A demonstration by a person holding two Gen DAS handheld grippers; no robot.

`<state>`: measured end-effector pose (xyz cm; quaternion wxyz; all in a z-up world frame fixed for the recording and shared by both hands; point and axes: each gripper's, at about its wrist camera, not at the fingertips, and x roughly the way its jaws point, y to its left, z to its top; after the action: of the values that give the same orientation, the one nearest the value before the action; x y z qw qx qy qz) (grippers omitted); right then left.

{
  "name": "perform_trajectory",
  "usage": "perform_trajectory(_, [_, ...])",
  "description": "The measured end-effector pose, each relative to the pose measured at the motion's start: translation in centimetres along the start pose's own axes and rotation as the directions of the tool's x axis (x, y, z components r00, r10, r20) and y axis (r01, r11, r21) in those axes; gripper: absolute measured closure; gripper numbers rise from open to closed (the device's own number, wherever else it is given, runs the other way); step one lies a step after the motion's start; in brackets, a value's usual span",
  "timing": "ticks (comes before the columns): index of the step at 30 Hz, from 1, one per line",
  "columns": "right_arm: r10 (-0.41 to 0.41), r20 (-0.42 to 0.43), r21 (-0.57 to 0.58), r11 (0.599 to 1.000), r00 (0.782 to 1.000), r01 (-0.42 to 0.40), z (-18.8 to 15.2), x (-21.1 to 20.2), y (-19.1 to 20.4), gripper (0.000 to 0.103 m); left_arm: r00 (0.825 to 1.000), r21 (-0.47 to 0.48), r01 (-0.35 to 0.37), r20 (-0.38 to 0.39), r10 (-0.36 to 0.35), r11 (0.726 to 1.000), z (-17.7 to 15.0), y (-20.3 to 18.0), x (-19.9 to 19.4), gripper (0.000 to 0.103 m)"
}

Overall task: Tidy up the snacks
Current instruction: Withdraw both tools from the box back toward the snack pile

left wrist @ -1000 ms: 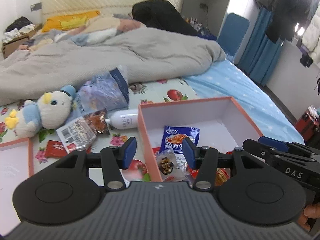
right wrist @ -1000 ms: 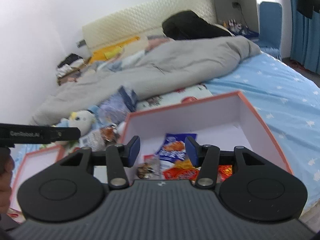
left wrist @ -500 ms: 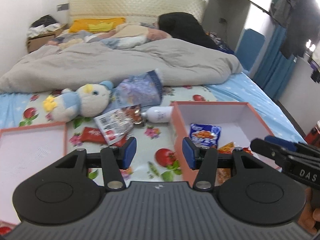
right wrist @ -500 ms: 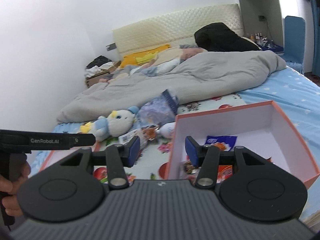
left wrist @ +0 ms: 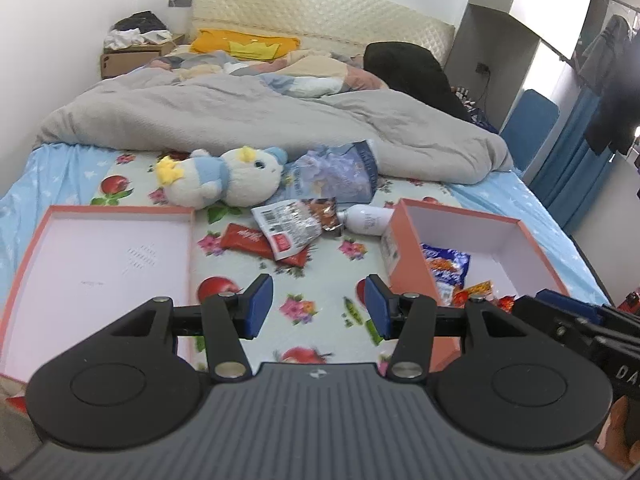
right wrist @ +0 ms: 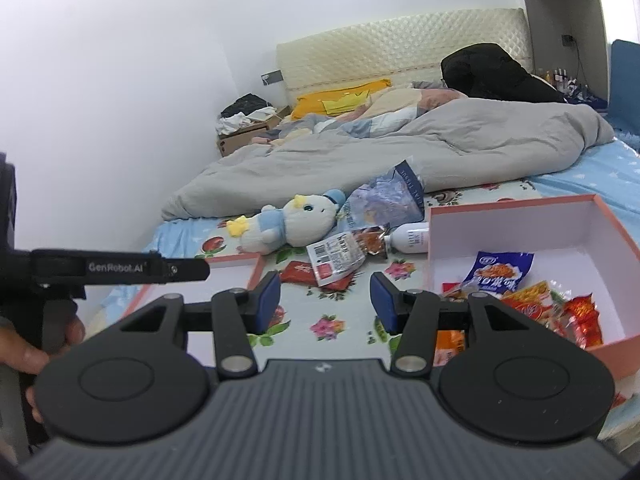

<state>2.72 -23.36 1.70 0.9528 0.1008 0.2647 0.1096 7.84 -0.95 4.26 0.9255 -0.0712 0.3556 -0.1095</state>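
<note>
Hovering with jaws apart and empty, the left gripper [left wrist: 316, 307] is facing the red snack packet [left wrist: 262, 243] lying dead ahead on the floral sheet [left wrist: 320, 280], long axis slanting rightward, beside the snack box [left wrist: 412, 264].

Setting: you are in a home bedroom. Evidence: a bed with padded cream headboard [left wrist: 320, 20], rumpled grey duvet [left wrist: 260, 120], yellow pillow [left wrist: 244, 44], fruit-and-flower sheet [left wrist: 320, 280]; a plush toy [left wrist: 224, 180] on the mattress; clothes hanging [left wrist: 612, 80] by blue curtains [left wrist: 576, 168]; a cardboard box of laundry [left wrist: 132, 52] bedside.
</note>
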Motion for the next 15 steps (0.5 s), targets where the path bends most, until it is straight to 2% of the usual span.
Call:
perform_trajectory(8, [-0.005,-0.021,0.026,1.0,1.0,0.006,-2.2,1.1,1.5,0.051,0.998,0.003,-0.019,-0.061,0.019,1.0,-2.8,2.8,0.2,0.046])
perform_trajectory(15, [-0.027,-0.038,0.036,0.999,0.999,0.029,-2.9,3.3,1.3,0.051,0.997,-0.002,-0.018,-0.078,0.018,1.0,-2.6,4.3,2.6,0.046])
